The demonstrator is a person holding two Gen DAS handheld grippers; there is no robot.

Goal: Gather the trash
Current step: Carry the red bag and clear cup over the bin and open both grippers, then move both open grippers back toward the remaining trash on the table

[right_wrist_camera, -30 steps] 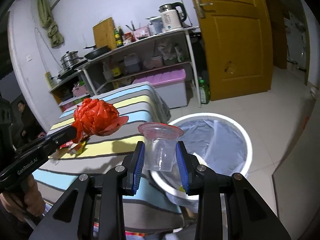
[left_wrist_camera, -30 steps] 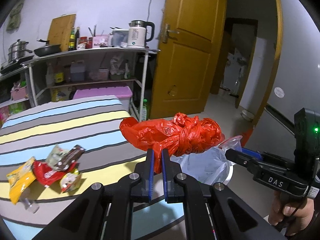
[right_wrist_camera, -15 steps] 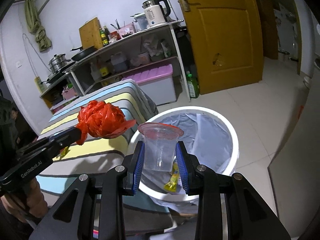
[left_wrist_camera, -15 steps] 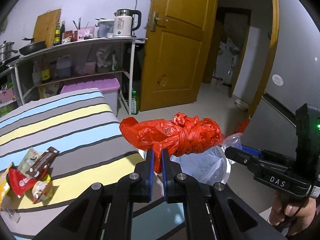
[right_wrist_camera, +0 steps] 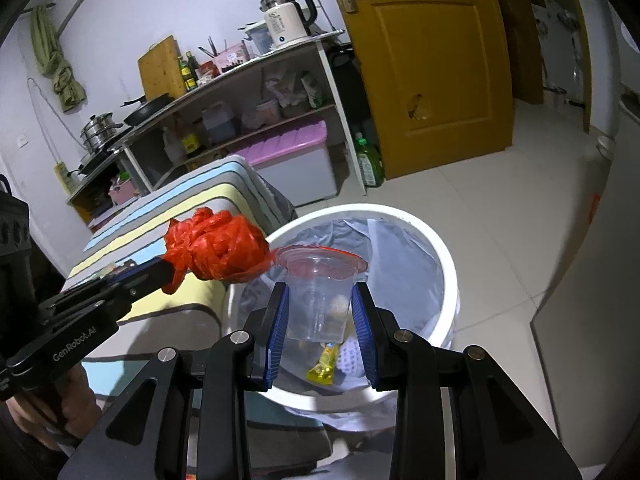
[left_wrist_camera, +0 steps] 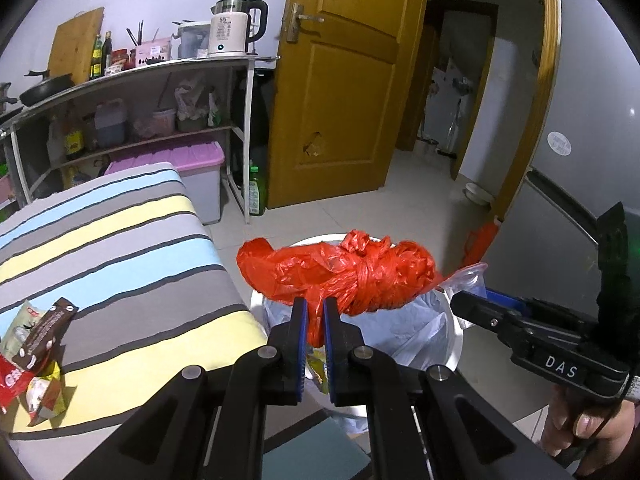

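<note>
From the left wrist view, the left gripper (left_wrist_camera: 315,309) has its two blue-padded jaws pinched together on a loose flap of a knotted red plastic bag (left_wrist_camera: 344,274). The bag bulges out past the fingertips and hangs over the near rim of a white bin (left_wrist_camera: 454,346) lined with a pale bag. To the left lies a striped cover (left_wrist_camera: 120,256) in blue, grey and yellow bands, and on its near left edge sits a small heap of snack wrappers (left_wrist_camera: 34,364). At the right, the right gripper (left_wrist_camera: 476,306) reaches in over the bin's far side, with a hand (left_wrist_camera: 584,428) wrapped around its handle. A yellow wooden door (left_wrist_camera: 340,80) stands behind, beside a shelf carrying a white kettle (left_wrist_camera: 234,28).

From the right wrist view, the right gripper (right_wrist_camera: 320,312) is clamped on a clear plastic cup (right_wrist_camera: 318,300), one pad pressing each side, the cup upright with its red-edged rim at the top. The cup hangs directly above the open bin (right_wrist_camera: 444,264), where a yellow packet (right_wrist_camera: 324,364) lies at the bottom. The left gripper (right_wrist_camera: 160,276) comes in from the left, holding the red bag (right_wrist_camera: 218,250) just beside the cup's rim, above the bin's left edge and the end of the striped cover (right_wrist_camera: 176,216).
</note>
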